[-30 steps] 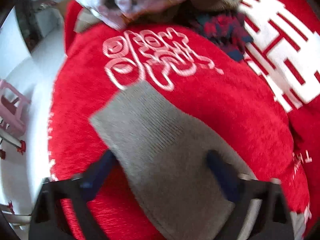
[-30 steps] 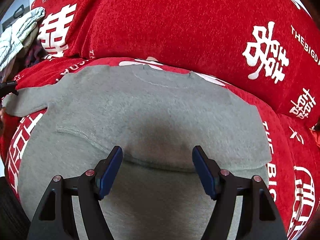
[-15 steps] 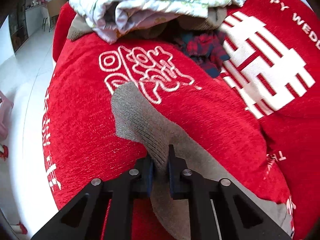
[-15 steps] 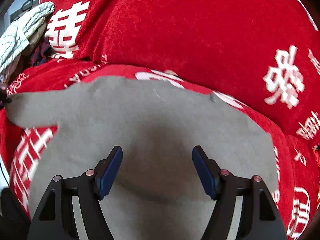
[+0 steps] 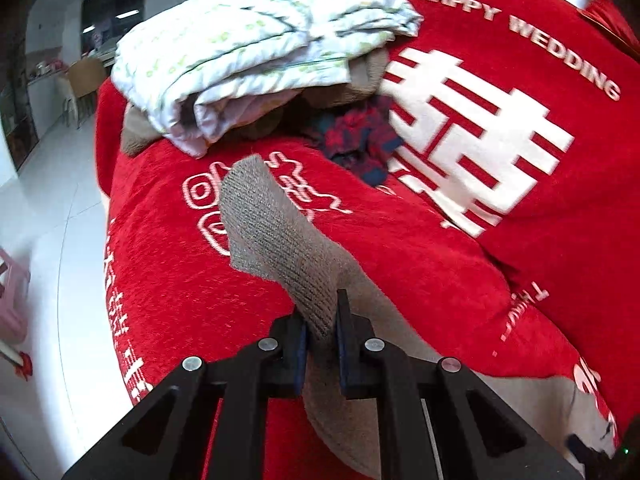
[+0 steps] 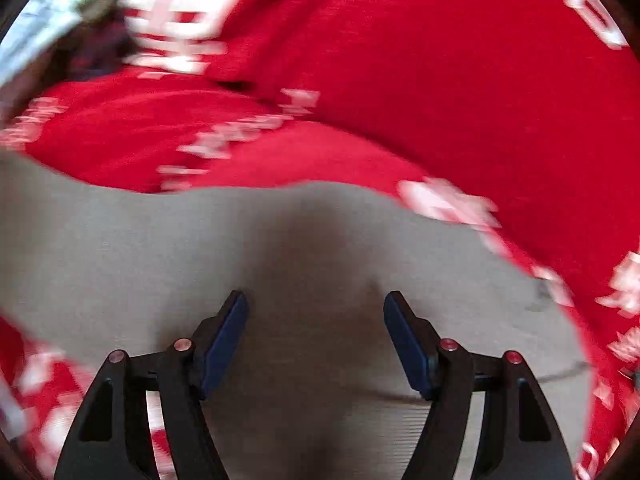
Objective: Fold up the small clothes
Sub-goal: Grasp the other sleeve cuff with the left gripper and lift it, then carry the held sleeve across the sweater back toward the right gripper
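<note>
The ribbed grey knitted sleeve, flat a second ago, is now lifted, clenched by the left gripper; the right gripper is held released; sleeve folding has likely begun.

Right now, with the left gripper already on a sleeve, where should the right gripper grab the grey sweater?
Judging by its pose, take the grey sweater at its far edge. It lies flat on the red blanket, so the open right gripper should come straight down and pinch up that edge. The left gripper holds the sleeve.
</note>
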Motion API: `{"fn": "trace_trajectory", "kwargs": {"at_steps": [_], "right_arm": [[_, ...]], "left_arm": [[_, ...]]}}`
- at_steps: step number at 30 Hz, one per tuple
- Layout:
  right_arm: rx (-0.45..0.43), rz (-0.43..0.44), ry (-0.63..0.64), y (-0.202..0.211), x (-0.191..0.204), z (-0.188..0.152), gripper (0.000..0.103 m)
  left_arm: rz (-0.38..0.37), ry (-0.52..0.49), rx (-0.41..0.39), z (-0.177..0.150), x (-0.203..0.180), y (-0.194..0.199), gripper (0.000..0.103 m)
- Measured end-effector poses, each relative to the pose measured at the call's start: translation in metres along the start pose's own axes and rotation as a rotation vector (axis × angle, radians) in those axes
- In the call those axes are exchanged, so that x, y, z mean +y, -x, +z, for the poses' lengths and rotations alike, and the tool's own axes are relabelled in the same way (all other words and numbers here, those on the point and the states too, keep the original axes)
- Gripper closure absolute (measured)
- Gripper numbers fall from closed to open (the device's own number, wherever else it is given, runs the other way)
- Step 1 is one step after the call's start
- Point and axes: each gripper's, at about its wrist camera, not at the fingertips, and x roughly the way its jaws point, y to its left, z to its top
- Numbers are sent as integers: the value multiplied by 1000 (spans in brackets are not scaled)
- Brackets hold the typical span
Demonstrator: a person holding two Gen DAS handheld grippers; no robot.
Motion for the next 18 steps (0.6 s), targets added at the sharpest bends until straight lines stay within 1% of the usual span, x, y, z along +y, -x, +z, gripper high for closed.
{"fn": "trace_trajectory", "kwargs": {"at_steps": [1, 3, 7, 14, 18], "right_arm": [[-11, 7, -23, 5, -2, 0, 32], [-23, -45, -60, 16, -12, -5, 32], [-26, -70, -106, 35, -35, -20, 31], [-29, -109, -139, 65, -73, -45, 30], [-36, -125, -162, 77, -92, -58, 30]], "left_arm": [[-3, -15, -4, -2, -5, 4, 90], [-13, -43, -11, -6, -15, 11, 90], [-41, -89, -21, -14, -37, 26, 90], [-115, -204, -10, -33, -87, 55, 90], [-141, -248, -4, -44, -111, 67, 90]]}}
